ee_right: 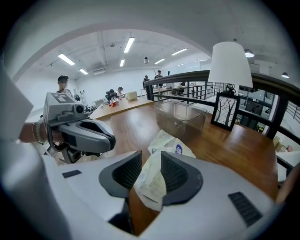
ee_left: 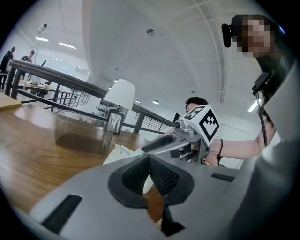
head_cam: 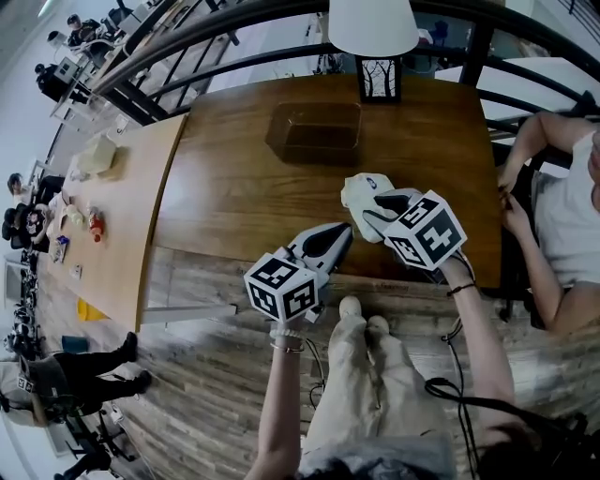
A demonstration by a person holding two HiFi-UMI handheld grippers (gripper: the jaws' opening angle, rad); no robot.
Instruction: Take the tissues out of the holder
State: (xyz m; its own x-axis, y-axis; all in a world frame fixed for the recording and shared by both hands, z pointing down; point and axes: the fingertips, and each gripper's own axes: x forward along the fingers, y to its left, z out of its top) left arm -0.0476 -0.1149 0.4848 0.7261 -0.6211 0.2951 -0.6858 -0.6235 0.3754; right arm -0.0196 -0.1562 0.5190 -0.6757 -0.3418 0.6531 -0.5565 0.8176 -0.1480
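Observation:
A soft pack of tissues [head_cam: 359, 189] [ee_right: 169, 144] lies on the dark wooden table [head_cam: 234, 187], in front of the clear, empty plastic holder [head_cam: 314, 131] [ee_right: 180, 115]. My right gripper [head_cam: 367, 208] [ee_right: 151, 171] is at the pack's near end. Its jaws stand apart with the wrapper's edge loosely between them. My left gripper [head_cam: 339, 239] [ee_left: 149, 161] hovers at the table's front edge, left of the pack. Its jaws meet at the tips with nothing between them. The left gripper view shows the pack [ee_left: 119, 152] low behind the jaws and the holder [ee_left: 82, 131] further back.
A white lamp [head_cam: 373, 28] and a small framed picture [head_cam: 379, 80] [ee_right: 225, 110] stand at the table's back edge, right of the holder. A person [head_cam: 562, 216] sits at the table's right end. A lighter long table [head_cam: 122, 216] with small items adjoins on the left.

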